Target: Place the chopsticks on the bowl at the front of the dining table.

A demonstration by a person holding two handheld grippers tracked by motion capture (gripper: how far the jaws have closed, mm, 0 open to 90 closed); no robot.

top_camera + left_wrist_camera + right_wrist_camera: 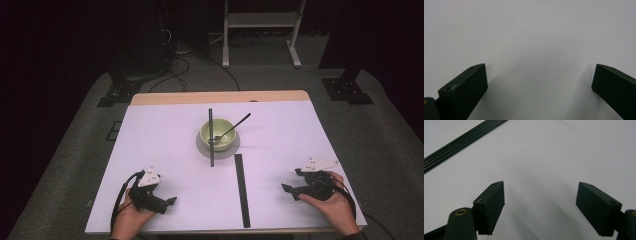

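Jaws of the left gripper (pixel 171 201) and right gripper (pixel 286 188) gape empty over the near tabletop (pixel 165 145) in the high view; one green bowl (pixel 217 134) with one spoon (pixel 234 127) sits far off at centre, beside two black strips (pixel 242 190). Left gripper view: jaws spread wide, nothing between. Right gripper view: jaws wide apart, empty, one strip (pixel 461 142) far left.

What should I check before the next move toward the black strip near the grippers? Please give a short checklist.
1. Right gripper open, nothing between its jaws: ok.
2. Left gripper open, nothing between its jaws: ok.
3. Black strip lies flat on the white table, between the grippers: ok.
4. Bowl upright, spoon resting inside: ok.
5. Thin black rod by the bowl, touching it or not: cannot tell.
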